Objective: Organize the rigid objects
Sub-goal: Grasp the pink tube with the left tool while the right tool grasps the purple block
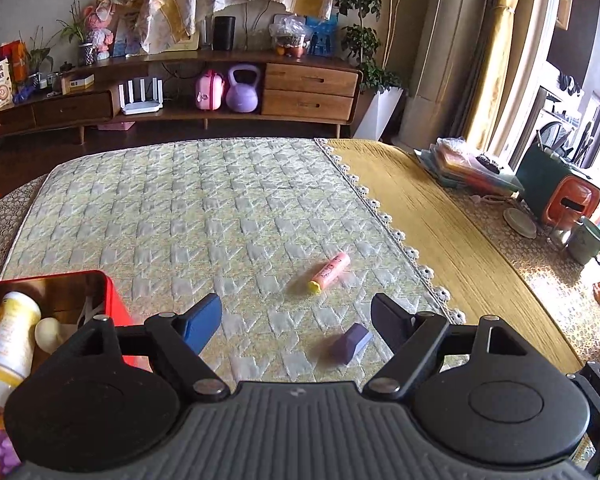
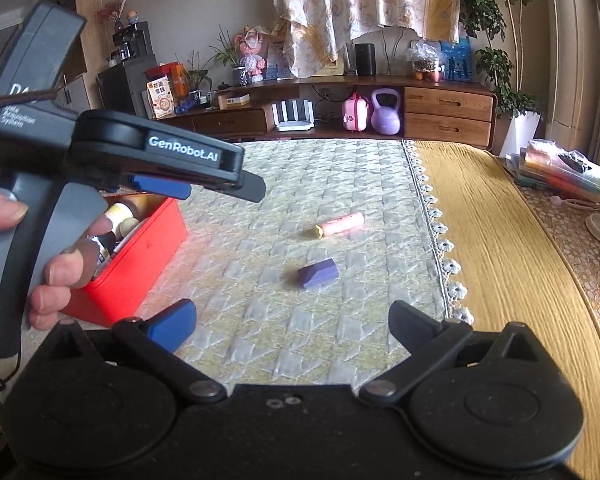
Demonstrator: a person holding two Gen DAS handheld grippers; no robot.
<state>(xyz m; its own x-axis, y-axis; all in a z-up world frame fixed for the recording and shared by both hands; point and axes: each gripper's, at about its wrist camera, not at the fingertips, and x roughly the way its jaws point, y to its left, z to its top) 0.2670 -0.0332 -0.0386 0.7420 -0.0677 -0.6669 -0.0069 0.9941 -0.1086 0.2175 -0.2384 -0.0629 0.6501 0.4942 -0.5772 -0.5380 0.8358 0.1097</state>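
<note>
- The right wrist view shows the left gripper (image 2: pixel 220 190) from the side, held by the person's left hand (image 2: pixel 56 264) above the red box (image 2: pixel 140 256); the left wrist view cannot show this hand.
- From that side angle the left gripper's spread cannot be read, but its own view shows the left gripper (image 1: pixel 296 320) with fingers wide apart and nothing between them.
- The left wrist view looks down into the red box (image 1: pixel 108 296) at lower left: a white-and-yellow bottle (image 1: pixel 12 340) lies in it beside a cream rounded thing (image 1: pixel 50 332). The right view shows only the bottle tops past the hand.
- Both views show the pink tube (image 1: pixel 329 273) with a yellow cap lying on the quilted mat (image 1: pixel 180 208), and the purple block (image 1: pixel 350 341) nearer the camera, apart from the tube.
- In the left view the block lies just inside the right finger; in the right view the purple block (image 2: pixel 318 273) and pink tube (image 2: pixel 340 225) lie well ahead on the mat, to the right of the box.
- The right gripper (image 2: pixel 292 322) is level and low over the mat, fingers spread wide, empty.
- The left view also shows a green mug (image 1: pixel 586 242) on the worktop (image 1: pixel 480 240) at far right.
</note>
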